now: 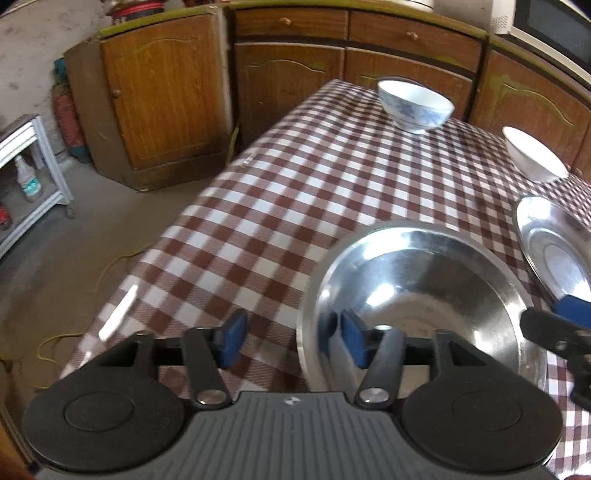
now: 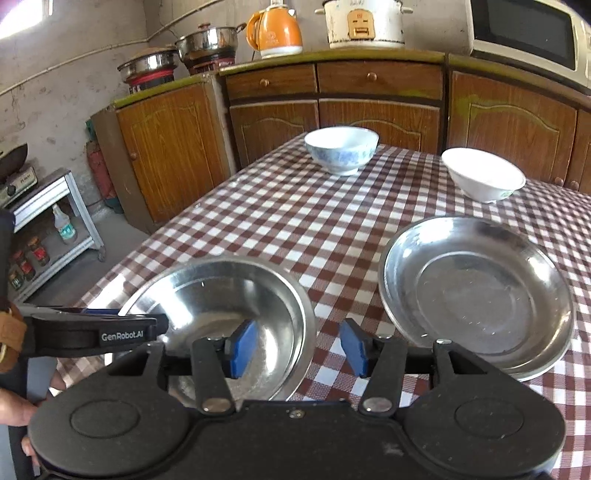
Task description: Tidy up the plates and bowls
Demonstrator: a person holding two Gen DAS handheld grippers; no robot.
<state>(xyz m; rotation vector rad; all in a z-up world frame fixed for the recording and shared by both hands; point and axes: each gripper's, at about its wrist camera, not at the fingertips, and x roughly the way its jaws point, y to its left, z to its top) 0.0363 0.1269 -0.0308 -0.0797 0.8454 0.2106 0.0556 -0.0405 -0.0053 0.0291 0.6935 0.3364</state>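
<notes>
A steel bowl [image 1: 417, 295] [image 2: 221, 306] sits near the table's front edge. A flat steel plate [image 2: 476, 295] [image 1: 554, 251] lies to its right. A blue-patterned white bowl [image 1: 415, 105] [image 2: 341, 149] and a plain white bowl [image 1: 533, 153] [image 2: 482, 177] stand at the far side. My left gripper [image 1: 293, 343] is open, its jaws straddling the steel bowl's left rim. My right gripper [image 2: 299, 345] is open, its jaws straddling the steel bowl's right rim. Neither is closed on it.
The table has a red-and-white checked cloth [image 1: 295, 184] [image 2: 295, 221]. Wooden cabinets [image 2: 369, 110] stand behind it, with pots, a kettle, a rice cooker and a microwave [image 2: 524, 33] on top. A low metal shelf [image 2: 55, 229] with bottles stands on the floor at left.
</notes>
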